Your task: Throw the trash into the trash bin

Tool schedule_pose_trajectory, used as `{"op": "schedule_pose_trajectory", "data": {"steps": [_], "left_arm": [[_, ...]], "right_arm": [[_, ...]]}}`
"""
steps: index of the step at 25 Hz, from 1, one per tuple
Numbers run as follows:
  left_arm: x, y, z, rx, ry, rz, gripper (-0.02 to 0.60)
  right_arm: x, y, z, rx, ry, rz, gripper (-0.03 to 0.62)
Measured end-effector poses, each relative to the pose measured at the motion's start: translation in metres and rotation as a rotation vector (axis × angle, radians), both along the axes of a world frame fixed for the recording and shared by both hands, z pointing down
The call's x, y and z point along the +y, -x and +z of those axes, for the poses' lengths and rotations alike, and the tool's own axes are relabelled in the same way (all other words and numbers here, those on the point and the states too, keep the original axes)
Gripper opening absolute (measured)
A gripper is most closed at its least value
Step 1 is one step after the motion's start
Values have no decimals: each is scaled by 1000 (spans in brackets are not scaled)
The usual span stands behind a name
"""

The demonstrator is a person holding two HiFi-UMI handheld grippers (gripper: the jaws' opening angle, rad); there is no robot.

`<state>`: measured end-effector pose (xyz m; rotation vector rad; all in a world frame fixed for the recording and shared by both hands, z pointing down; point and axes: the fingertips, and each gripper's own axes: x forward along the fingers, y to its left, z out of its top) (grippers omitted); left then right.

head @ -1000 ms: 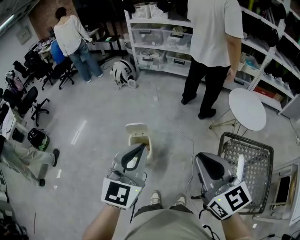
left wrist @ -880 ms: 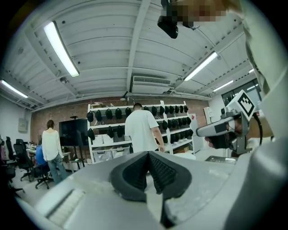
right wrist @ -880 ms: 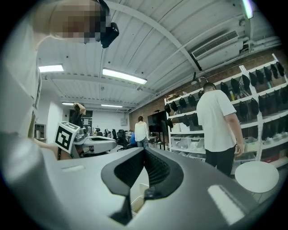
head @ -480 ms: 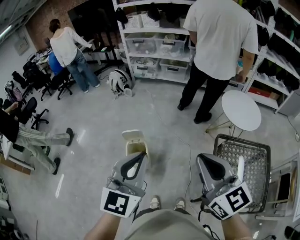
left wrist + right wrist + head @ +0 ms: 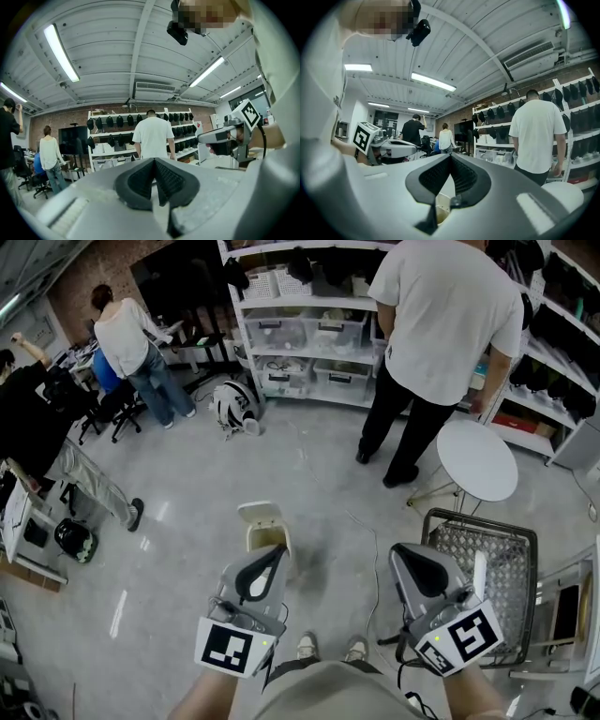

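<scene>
A cream trash bin [image 5: 262, 532] with its lid flipped up stands on the grey floor, just ahead of my feet. My left gripper [image 5: 278, 552] hangs over the bin's near edge with its jaws shut and empty; in the left gripper view its pads [image 5: 155, 162] meet at the tip. My right gripper [image 5: 401, 555] is to the right of the bin, level with the left one, also shut with nothing in it [image 5: 450, 158]. The bin's rim [image 5: 440, 209] shows below the right gripper's jaws. No trash shows in either gripper.
A wire basket [image 5: 488, 562] stands right of my right gripper, with a round white table [image 5: 478, 459] beyond it. A person in a white shirt [image 5: 441, 324] stands at the shelves [image 5: 309, 324] ahead. Two more people and office chairs [image 5: 103, 399] are at the left.
Both grippers have risen a little together and stay over the same spot by the bin. The person in black at the left edge has stood up.
</scene>
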<state>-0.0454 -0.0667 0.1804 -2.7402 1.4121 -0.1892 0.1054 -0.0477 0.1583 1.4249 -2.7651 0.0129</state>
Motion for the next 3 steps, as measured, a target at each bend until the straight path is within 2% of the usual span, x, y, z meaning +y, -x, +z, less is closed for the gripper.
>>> {"op": "schedule_pose_trajectory", "data": {"steps": [3], "left_arm": [[-1, -4, -2, 7, -6, -2, 3]], "right_arm": [[-1, -3, 1, -2, 3, -3, 3]]}}
